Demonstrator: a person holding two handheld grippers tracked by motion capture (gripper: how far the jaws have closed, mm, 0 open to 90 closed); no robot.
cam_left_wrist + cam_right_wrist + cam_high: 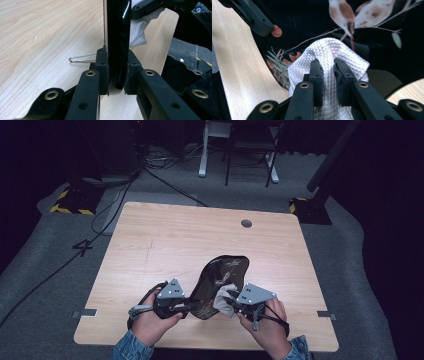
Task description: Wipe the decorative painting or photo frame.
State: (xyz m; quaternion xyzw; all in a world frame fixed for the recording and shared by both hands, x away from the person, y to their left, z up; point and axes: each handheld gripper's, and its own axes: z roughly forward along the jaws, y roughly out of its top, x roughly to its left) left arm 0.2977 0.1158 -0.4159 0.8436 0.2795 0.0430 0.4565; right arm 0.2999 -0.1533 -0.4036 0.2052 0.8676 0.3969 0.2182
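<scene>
Grippers, two: left gripper (116,72) clamping one black tray (220,277), right gripper (328,72) pinching one white cloth (329,53).

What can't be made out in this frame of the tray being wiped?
- Tray near edge, high view: hidden by both tools.
- Painted tray face, left gripper view: tray stands edge-on.
- Cloth lower part, right gripper view: covered by the right tool.
- Wire clip far end, left gripper view: behind the left tool.
</scene>
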